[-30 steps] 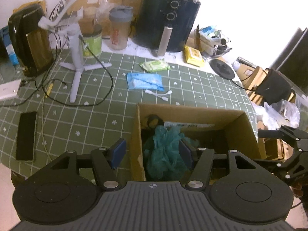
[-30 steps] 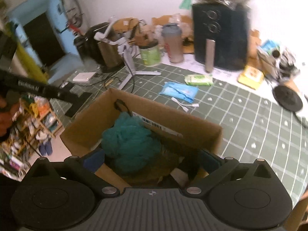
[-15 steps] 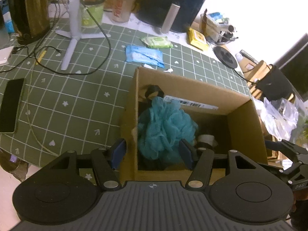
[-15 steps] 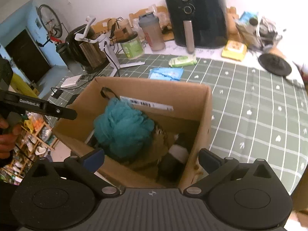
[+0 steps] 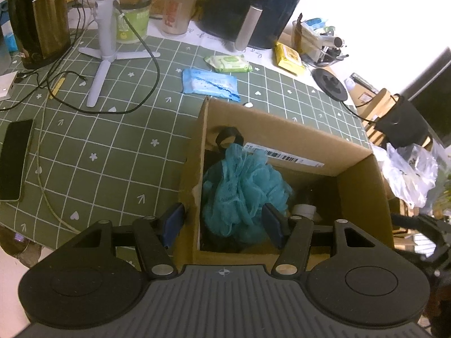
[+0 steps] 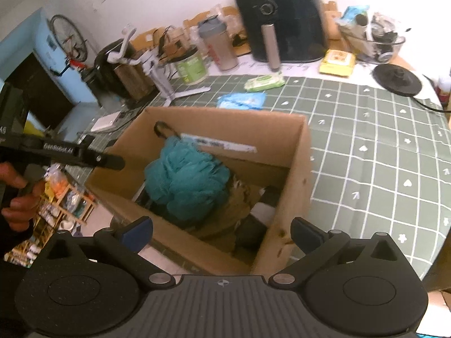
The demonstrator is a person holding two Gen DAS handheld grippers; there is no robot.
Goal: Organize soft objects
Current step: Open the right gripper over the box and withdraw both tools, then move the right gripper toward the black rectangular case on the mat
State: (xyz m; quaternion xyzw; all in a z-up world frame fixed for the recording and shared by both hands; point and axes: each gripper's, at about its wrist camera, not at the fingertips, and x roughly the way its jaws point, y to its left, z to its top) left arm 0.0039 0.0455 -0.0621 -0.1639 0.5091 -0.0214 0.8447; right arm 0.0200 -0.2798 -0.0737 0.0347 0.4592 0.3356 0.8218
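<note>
Hovering over the cardboard box (image 5: 284, 129), both hand-held grippers (image 5: 222, 221) (image 6: 221, 231) gape empty.

A lived-in home kitchen corner: a black air fryer (image 5: 251, 8), an electric kettle (image 5: 39, 19) and a shaker bottle (image 5: 179, 2) crowd a table with a green grid tablecloth (image 5: 112, 146)
</note>
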